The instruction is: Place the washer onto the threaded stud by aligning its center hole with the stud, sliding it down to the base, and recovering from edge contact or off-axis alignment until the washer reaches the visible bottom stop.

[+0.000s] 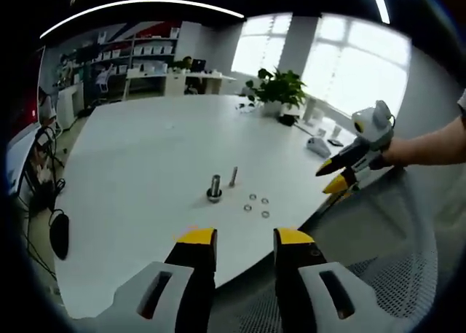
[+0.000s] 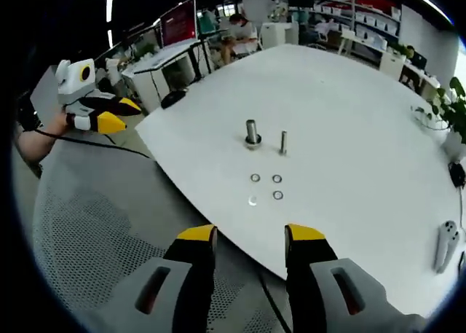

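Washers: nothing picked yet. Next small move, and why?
Probably bring the right tongs forward and down to the nearest washer. Both tongs are open and empty, short of the table; four washers lie flat near the studs.

A large white table [image 1: 145,151] fills the centre of both views. A potted plant [image 1: 277,89] is seen at its far edge, upper centre of the left gripper view. Shelving [image 1: 142,56] occupies the upper left. A mesh chair [image 2: 87,231] appears lower left in the right gripper view, a red monitor [image 2: 180,23] at the top.
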Demonstrator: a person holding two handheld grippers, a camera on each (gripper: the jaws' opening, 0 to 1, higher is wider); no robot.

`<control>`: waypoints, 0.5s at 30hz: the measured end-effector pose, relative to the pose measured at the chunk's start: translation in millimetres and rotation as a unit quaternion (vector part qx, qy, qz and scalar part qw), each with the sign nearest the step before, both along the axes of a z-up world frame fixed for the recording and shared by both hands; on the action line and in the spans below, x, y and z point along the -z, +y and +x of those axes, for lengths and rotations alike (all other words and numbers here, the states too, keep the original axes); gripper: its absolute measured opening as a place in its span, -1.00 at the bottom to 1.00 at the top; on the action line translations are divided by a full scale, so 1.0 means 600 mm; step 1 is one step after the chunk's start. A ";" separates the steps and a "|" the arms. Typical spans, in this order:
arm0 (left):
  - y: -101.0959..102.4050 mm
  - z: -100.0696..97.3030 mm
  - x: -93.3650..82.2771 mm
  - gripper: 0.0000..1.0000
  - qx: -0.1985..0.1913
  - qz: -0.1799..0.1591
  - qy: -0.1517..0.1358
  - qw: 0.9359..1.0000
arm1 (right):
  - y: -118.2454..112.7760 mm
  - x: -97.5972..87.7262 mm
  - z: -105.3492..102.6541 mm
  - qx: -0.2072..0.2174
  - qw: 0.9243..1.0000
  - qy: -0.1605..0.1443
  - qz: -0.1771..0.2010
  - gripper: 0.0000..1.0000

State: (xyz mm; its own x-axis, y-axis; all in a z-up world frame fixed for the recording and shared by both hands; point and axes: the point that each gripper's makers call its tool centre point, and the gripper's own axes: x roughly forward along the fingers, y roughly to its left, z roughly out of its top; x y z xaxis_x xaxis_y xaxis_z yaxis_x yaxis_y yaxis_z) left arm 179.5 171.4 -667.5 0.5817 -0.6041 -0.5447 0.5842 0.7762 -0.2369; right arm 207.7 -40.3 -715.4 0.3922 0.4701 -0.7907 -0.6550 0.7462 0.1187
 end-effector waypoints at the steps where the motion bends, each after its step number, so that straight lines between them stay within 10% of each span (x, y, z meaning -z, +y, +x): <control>1: 0.000 0.000 0.001 -0.42 0.001 0.001 0.001 1.000 | 0.004 0.002 0.007 0.004 1.000 0.001 0.003 -0.22; 15: 0.003 0.000 0.005 -0.42 0.000 0.007 0.003 1.000 | 0.047 0.083 0.063 0.002 0.999 0.040 -0.012 -0.41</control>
